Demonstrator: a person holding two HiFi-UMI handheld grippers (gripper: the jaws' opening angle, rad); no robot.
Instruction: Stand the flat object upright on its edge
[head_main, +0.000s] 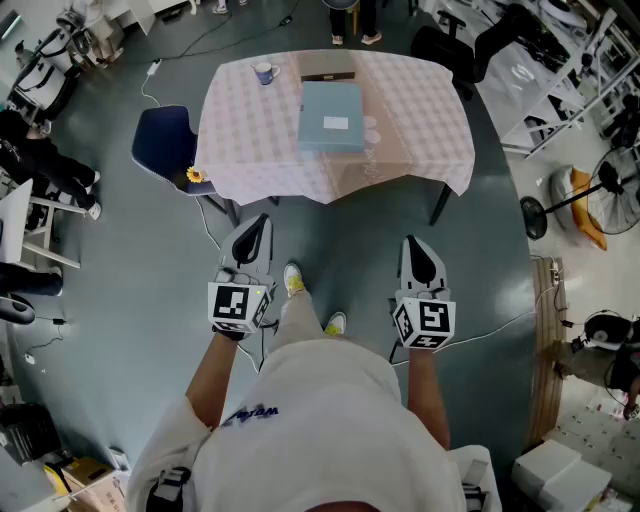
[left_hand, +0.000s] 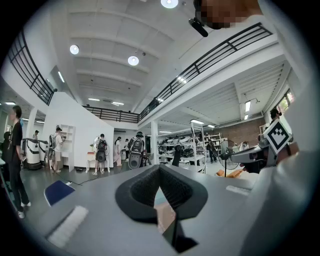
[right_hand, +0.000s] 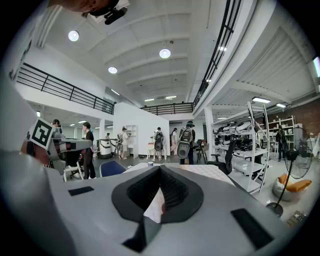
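Your left gripper and right gripper both have their fingers closed on nothing, held in the air short of the bench. The flat object, a pale blue slab with a white label, lies face-down-flat mid-bench on the checked cloth, well apart from the mug. It looks rigid, light and smooth, so probably slippery. Pinch one long side edge and brace the opposite one; the cloth may bunch.
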